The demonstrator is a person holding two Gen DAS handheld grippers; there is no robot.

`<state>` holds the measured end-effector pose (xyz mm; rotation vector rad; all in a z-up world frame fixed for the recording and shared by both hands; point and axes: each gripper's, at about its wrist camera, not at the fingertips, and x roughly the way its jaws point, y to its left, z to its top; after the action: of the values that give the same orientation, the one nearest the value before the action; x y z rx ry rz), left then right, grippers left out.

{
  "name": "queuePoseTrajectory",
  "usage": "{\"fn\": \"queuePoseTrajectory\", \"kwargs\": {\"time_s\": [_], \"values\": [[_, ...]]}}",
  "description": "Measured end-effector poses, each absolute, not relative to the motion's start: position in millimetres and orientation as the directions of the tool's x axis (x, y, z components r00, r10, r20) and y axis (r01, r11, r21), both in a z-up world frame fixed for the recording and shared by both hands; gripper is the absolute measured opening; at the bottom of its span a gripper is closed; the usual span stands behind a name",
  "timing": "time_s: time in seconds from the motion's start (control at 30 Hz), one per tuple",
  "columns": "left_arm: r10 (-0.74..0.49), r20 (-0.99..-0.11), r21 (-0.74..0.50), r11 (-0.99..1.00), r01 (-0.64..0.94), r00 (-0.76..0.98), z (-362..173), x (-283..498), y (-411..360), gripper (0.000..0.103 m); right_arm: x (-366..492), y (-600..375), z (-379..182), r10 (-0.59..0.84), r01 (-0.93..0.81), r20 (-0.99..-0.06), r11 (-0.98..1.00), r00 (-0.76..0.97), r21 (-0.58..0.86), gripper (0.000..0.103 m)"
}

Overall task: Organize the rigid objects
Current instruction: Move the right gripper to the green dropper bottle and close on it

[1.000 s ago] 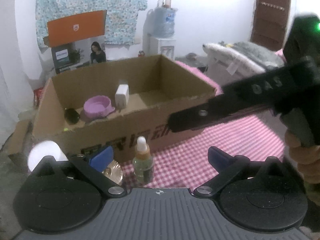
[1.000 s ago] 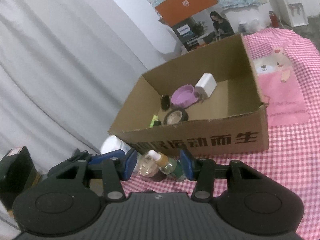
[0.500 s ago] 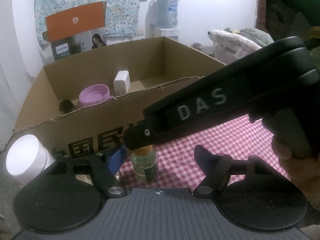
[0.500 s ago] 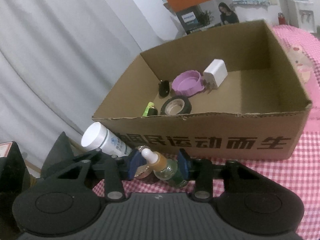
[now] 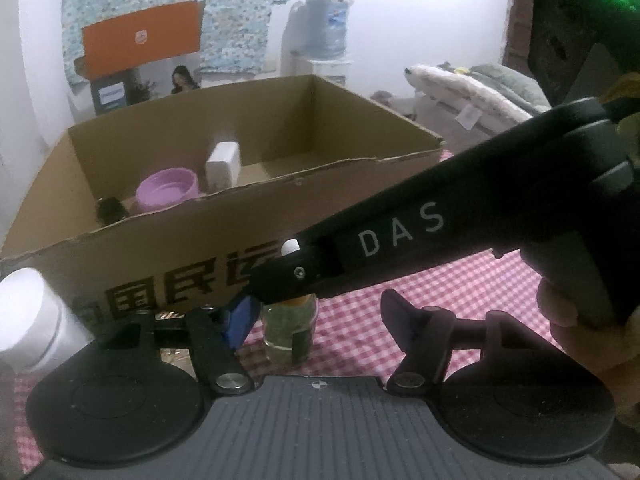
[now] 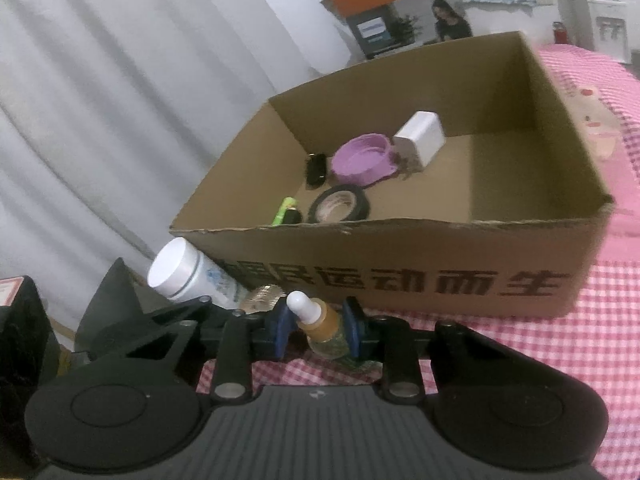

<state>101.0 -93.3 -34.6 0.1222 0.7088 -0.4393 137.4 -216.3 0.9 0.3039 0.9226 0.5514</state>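
My right gripper [image 6: 315, 330] has just been closing on the dropper bottle [image 6: 320, 328]; its blue pads sit either side of the amber neck, looks like touching on both sides. Bottle stands upright on the pink check cloth [image 6: 520, 360], just in front of the cardboard box [image 6: 400, 276].

My left gripper [image 5: 316, 320] has also been narrowing, now abt half wide w/ the same bottle between its fingers. The left pad is just beside the glass and the right finger is clear of it, so no grip there.

Progress, as I judge it: partly done. Already in the box: purple bowl [image 6: 362, 160], white block [image 6: 420, 144], black tape roll [image 6: 340, 208], a small black brush-like item [image 6: 316, 168] and a green-tipped thing [image 6: 286, 210].

Still outside: the dropper bottle, a white-capped bottle [image 6: 180, 272] lying by the box's near-left corner, and smth gold and round [image 6: 264, 294] behind the pads, can't tell what. Next up is prob lifting the dropper over the front wall.
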Motion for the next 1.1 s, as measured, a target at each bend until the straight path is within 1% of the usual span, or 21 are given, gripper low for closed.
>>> {"fn": "queuePoseTrajectory", "kwargs": {"time_s": [0.1, 0.17, 0.43, 0.5, 0.57, 0.7, 0.93, 1.0, 1.1], "values": [[-0.368, -0.645, -0.039, 0.891, 0.452, 0.67, -34.2, 100.1, -100.5, 0.066, 135.1, -225.4, -0.6, 0.549, -0.294, -0.678, 0.835, 0.489, 0.465, 0.03], [-0.37, -0.641, -0.028, 0.887, 0.461, 0.672, -34.7, 100.2, -104.8, 0.064, 134.1, -230.9, -2.0, 0.541, -0.282, -0.683, 0.84, 0.491, 0.463, 0.03], [-0.321, -0.661, 0.023, 0.895, 0.446, 0.679, -44.8, 107.6, -110.4, 0.056, 135.0, -238.1, -5.7, 0.539, -0.273, -0.686, 0.842, 0.489, 0.466, 0.03], [-0.309, -0.663, 0.034, 0.897, 0.44, 0.682, -47.1, 109.0, -110.6, 0.054, 135.9, -237.5, -7.3, 0.54, -0.271, -0.685, 0.841, 0.489, 0.469, 0.031], [-0.294, -0.666, 0.046, 0.901, 0.431, 0.686, -48.8, 110.6, -111.1, 0.048, 136.6, -237.4, -7.7, 0.543, -0.27, -0.682, 0.838, 0.49, 0.474, 0.031], [-0.284, -0.671, 0.036, 0.91, 0.413, 0.685, -50.3, 114.7, -109.2, 0.041, 138.6, -236.2, -8.3, 0.545, -0.27, -0.678, 0.837, 0.494, 0.476, 0.031], [-0.284, -0.679, 0.018, 0.916, 0.402, 0.677, -52.1, 118.3, -105.6, 0.04, 141.0, -229.7, -7.8, 0.535, -0.282, -0.679, 0.844, 0.503, 0.456, 0.032], [-0.284, -0.676, 0.009, 0.919, 0.393, 0.68, -51.8, 118.7, -104.2, 0.035, 140.3, -227.6, -7.5, 0.529, -0.285, -0.679, 0.848, 0.51, 0.446, 0.032], [-0.32, -0.679, -0.046, 0.917, 0.397, 0.661, -50.9, 119.5, -99.6, 0.034, 137.3, -226.7, -4.9, 0.516, -0.29, -0.681, 0.856, 0.52, 0.428, 0.032]]}}
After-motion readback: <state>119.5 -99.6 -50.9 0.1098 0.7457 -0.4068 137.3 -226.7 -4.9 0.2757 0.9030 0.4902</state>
